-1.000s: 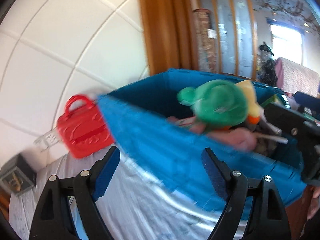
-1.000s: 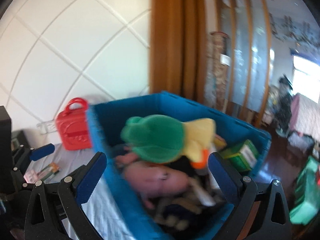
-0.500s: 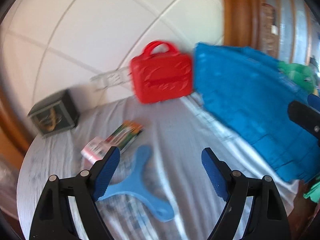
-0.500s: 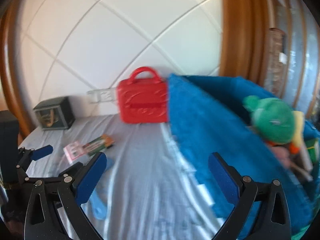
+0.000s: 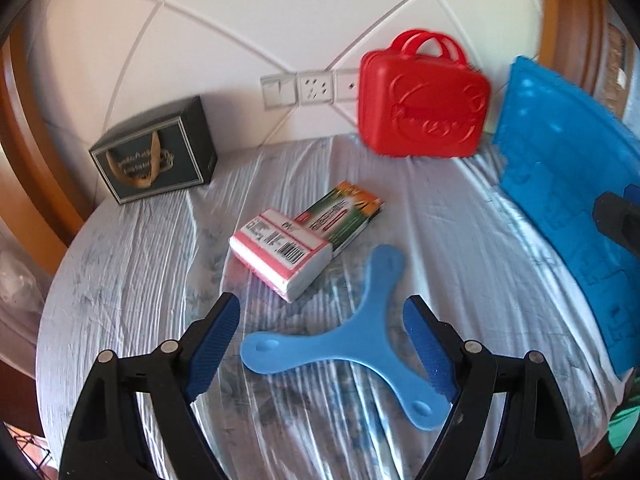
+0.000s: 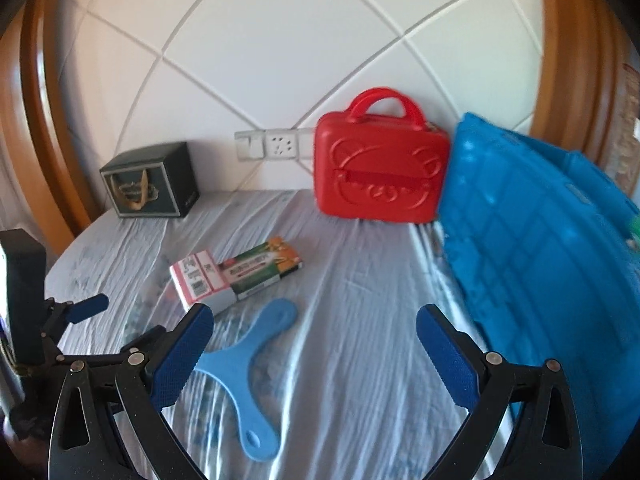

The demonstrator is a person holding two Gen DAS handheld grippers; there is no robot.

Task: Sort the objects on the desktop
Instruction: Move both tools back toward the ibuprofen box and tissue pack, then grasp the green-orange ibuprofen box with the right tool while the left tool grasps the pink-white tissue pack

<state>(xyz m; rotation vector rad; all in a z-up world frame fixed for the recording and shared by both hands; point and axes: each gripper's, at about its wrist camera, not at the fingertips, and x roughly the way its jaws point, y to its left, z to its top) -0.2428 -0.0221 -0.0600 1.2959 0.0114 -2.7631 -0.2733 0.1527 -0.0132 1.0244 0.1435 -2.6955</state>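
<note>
Where blue bin (image 5: 568, 184) stands right, red case (image 5: 422, 96) touching — boomerang (image 5: 352, 344) near

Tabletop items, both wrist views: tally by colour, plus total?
Red: 1, carry case
Blue: 2, three-armed flat toy and storage bin
Dark green: 1, gift box
Pink and white: 1, packet
Green and orange: 1, carton
Total: 6
</note>
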